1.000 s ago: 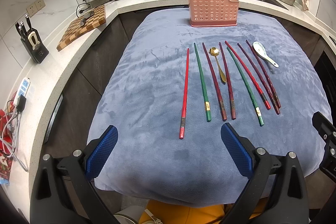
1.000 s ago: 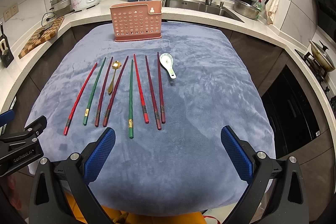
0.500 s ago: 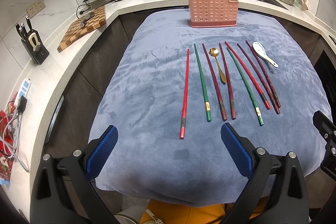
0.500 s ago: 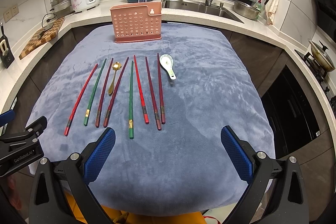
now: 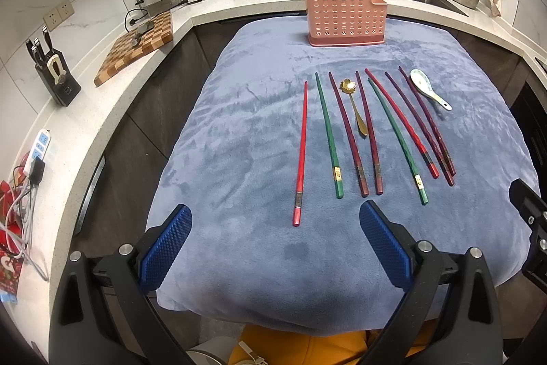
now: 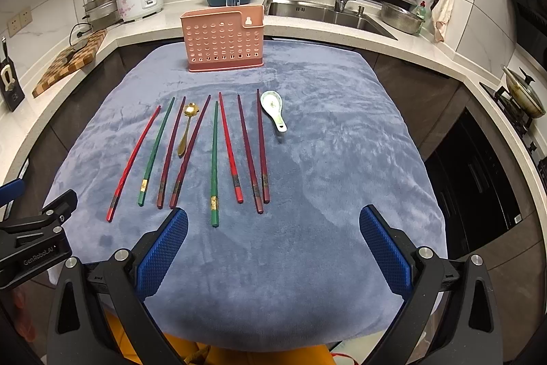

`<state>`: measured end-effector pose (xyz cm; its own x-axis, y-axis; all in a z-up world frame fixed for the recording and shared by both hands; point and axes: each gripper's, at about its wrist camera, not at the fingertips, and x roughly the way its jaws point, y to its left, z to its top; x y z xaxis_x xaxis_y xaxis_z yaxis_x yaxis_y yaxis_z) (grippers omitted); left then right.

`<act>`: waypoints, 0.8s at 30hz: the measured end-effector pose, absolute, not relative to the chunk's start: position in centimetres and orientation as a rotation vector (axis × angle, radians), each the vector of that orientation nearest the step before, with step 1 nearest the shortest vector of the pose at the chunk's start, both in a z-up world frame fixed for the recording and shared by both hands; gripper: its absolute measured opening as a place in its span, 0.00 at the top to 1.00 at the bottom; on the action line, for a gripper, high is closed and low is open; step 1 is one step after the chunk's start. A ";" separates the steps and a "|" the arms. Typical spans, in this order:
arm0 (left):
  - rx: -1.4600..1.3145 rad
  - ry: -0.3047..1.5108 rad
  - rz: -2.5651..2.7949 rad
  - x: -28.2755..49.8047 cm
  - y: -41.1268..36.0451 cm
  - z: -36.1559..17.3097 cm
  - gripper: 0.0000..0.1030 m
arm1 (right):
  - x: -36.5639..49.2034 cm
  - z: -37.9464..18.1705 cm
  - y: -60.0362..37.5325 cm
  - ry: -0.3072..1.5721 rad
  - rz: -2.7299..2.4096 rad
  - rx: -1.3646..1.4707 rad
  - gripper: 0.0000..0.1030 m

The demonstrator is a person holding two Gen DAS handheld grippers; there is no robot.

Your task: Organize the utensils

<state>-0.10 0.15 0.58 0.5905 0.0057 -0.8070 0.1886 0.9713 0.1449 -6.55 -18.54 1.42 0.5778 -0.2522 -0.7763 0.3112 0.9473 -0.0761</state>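
Chopsticks (image 5: pixel 372 139) lie in a row on the blue cloth (image 5: pixel 239 132), just ahead of our two grippers. We hold the left gripper (image 5: pixel 275 245) wide open with nothing in it. Our right gripper (image 6: pixel 273 245) is wide open and empty too. A gold spoon (image 5: pixel 354 105) lies among the sticks, a white spoon (image 6: pixel 273 110) at their right. The pink rack (image 6: pixel 224 38) stands far ahead.

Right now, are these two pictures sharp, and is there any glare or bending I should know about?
Left wrist view: sharp, evenly lit, the chopsticks crisp; fisheye bends the counter and blackens the corners. Right wrist view: equally sharp, faint shine on the sink, same curved edges.
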 end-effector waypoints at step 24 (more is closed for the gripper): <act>0.226 0.933 -0.108 -0.3 0.2 0.8 0.09 | -6.5 1.4 -18.5 0.896 -0.331 0.072 0.07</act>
